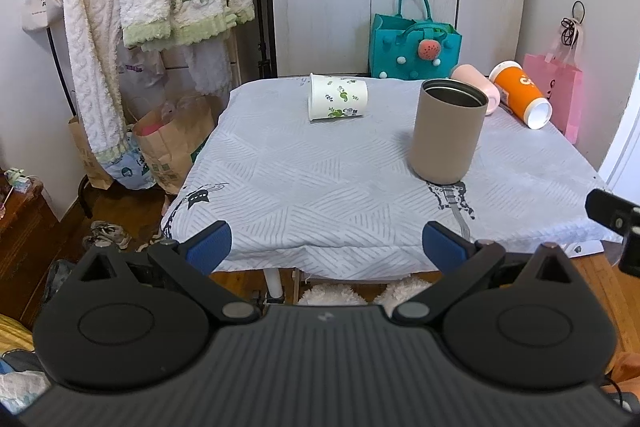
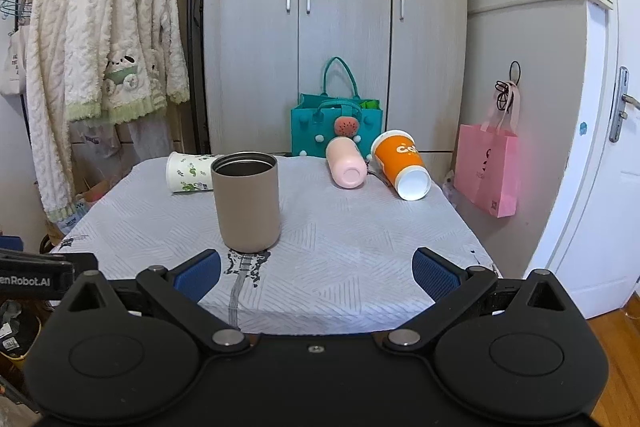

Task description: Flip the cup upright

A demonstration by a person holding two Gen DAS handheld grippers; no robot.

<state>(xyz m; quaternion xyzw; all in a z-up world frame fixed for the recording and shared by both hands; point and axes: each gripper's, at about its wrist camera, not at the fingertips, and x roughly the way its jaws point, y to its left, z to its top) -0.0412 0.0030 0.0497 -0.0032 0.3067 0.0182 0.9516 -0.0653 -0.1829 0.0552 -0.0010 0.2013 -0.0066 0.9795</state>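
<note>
Holding: nothing in either of your grippers.
Left gripper (image 1: 326, 247): jaws spread wide, blue pads (image 1: 210, 245) at the lower part of the frame, short of the table's (image 1: 320, 195) near edge.
Right gripper (image 2: 316, 273): jaws spread wide too, blue pads over the near edge of the cloth, nothing between them.
Tan cup (image 1: 448, 131): upright, mouth up, right of centre in your left view; centre-left in your right view (image 2: 246, 201), just beyond the pads.
Floral cup (image 1: 338, 102): on its side, upper centre of the left view, mouth toward frame left; partly behind the tan cup in the right view (image 2: 188, 171).
Pink cup (image 2: 346, 167): on its side, base toward you, upper centre-right of the right view.
Orange cup (image 2: 400, 163): on its side, white base toward you, just right of the pink cup, near the table's far right corner.
Teal bag (image 2: 336, 123): behind the table, against the wardrobe (image 2: 336, 27).
Pink bag (image 2: 486, 169): hanging at right.
Robes (image 2: 112, 51): on a rack, upper left.
</note>
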